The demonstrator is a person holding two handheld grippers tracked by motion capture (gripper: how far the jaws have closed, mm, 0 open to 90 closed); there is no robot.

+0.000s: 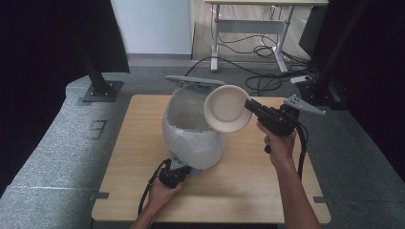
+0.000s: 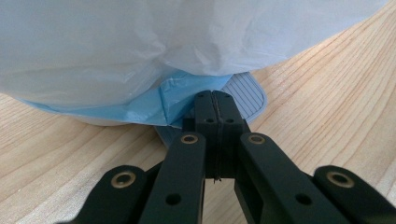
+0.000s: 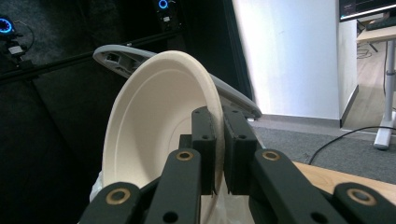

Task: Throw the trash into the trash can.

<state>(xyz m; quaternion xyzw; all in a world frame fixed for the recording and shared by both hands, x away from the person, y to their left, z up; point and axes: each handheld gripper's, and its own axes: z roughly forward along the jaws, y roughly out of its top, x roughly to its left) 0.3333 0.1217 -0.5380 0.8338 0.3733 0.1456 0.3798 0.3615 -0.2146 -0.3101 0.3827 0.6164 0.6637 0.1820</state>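
the paper bowl was up in the air, tipped on edge w/ its hollow side facing the camera in the high view, held right over the open mouth of the bin. the right tool was clamped on the bowl's rim; in the right gripper view the rim sat pinched between the two black pads, bowl leaning to the left of them. the person's right hand gripped that tool from below, cable trailing down along the forearm.

the bin stood near the middle of the tabletop, lined w/ a white plastic bag that spilled over its rim and down the sides. its grey lid stood raised behind the opening; same lid showed behind the bowl in the right gripper view.

at the bin's near base, the left tool was down low w/ jaws fully together, nothing between them. in the left gripper view its tip rested on the ribbed grey foot pedal, just under the bag and a blue fold of liner. left hand held it from the table's near edge.

beyond the tabletop: grey carpet, a desk w/ loose cables, black stands.
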